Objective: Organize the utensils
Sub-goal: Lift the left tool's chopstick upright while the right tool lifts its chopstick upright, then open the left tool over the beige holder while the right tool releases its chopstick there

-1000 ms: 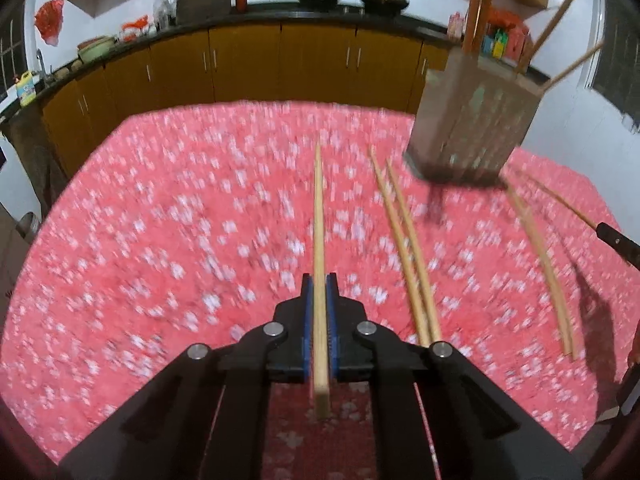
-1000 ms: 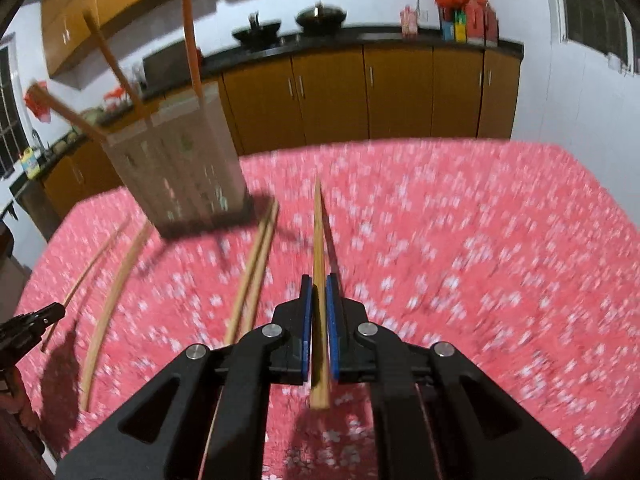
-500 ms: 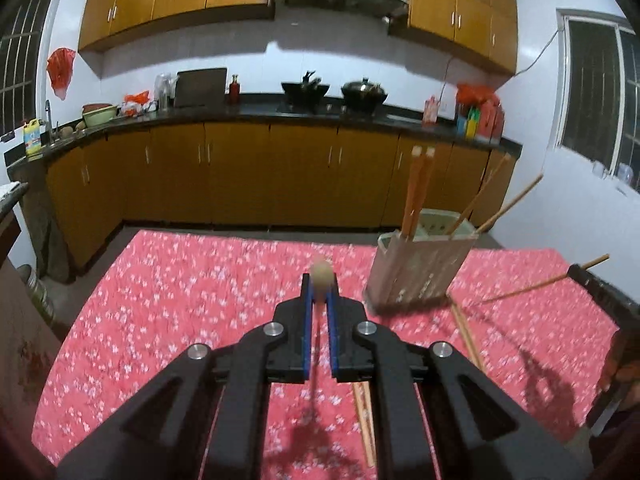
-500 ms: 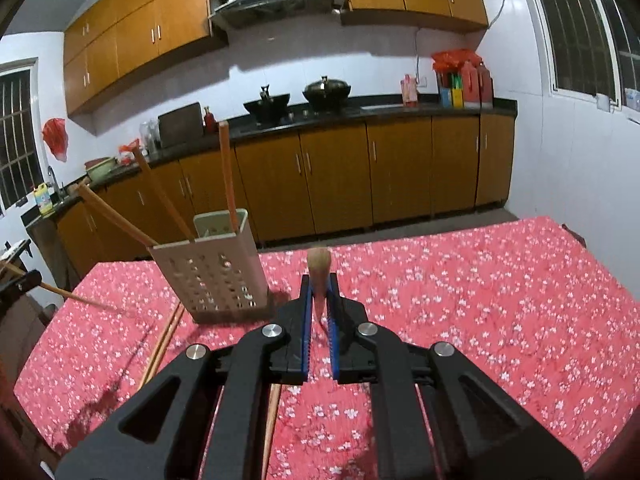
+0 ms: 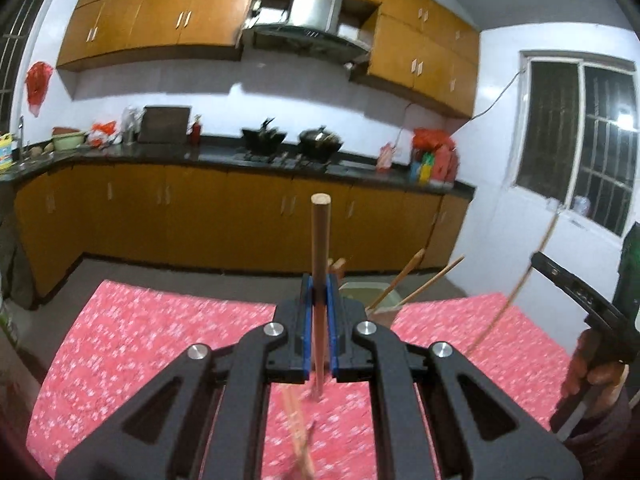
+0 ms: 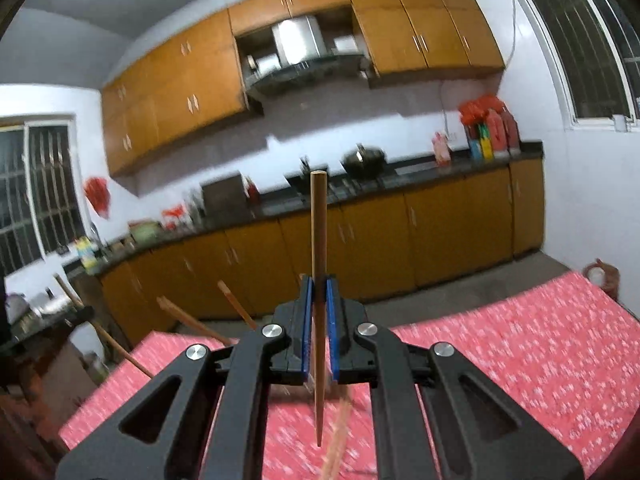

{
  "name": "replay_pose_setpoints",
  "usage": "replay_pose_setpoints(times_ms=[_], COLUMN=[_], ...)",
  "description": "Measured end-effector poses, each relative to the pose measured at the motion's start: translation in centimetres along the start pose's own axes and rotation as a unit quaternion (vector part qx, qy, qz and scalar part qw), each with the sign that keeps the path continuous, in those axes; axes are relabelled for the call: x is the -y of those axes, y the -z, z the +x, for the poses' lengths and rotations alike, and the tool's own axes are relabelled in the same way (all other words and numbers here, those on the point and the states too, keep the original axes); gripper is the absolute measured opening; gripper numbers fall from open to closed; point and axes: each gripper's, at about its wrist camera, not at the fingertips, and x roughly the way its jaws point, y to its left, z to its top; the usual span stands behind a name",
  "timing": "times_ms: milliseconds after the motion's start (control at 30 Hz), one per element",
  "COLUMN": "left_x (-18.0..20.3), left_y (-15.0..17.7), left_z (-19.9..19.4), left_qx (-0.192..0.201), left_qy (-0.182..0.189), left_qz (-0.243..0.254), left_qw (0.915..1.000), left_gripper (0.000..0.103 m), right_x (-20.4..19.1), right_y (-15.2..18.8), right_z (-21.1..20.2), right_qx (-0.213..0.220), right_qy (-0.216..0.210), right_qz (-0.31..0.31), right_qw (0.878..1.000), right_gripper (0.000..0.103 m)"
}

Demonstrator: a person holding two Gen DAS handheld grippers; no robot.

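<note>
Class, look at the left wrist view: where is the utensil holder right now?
The utensil holder stands on the red floral tablecloth, just right of centre, mostly hidden behind the left gripper, with chopsticks leaning out of it to the right.

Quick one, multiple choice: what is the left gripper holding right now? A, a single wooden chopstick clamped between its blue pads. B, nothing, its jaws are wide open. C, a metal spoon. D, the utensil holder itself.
A: in the left wrist view the left gripper is shut on a single wooden chopstick that sticks up between its blue pads.
</note>
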Motion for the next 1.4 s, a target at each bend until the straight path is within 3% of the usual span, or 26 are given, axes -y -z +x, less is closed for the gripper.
replay_pose_setpoints(times_ms=[200,433,667,833,1000,1133,1233,1400], left_x=[2.8,4.3,3.9,3.2,2.8,2.5,2.2,1.7], left_y=[-3.2,-5.9,-4.7,-3.3,-2.2,-2.2,-2.3,-2.6], left_z=[0.7,3.7,7.6,9.7,11.4,11.3,10.3,8.2], left_qx=[0.057,0.105,0.082,0.061,0.028,0.027,0.031,0.044], left_qy=[0.008,-0.029,-0.027,-0.027,-0.015,-0.014,-0.013,-0.012], left_qz=[-0.007,-0.01,-0.021,-0.021,-0.03,-0.033,-0.038,-0.047], left_qw=[0.9983,0.994,0.996,0.9976,0.9991,0.999,0.9987,0.9978], left_gripper=[0.008,0.008,0.008,0.008,0.008,0.01,0.015,0.02], right_x=[-2.5,-4.1,-3.7,-3.9,-3.5,-3.2,-2.8,-2.6], right_y=[-3.0,-2.9,-0.8,1.0,2.1,1.9,1.2,0.5], right_z=[1.0,5.3,9.3,11.0,11.1,10.6,9.9,8.0], right_qx=[0.077,0.111,0.105,0.077,0.041,0.032,0.031,0.038], right_qy=[-0.012,0.008,0.026,0.029,0.013,0.01,0.007,0.01], right_qz=[-0.01,-0.026,-0.017,-0.026,-0.014,-0.015,-0.004,-0.002], right_qw=[0.997,0.993,0.994,0.996,0.999,0.999,0.999,0.999], right_gripper=[0.008,0.008,0.008,0.008,0.008,0.009,0.028,0.03])
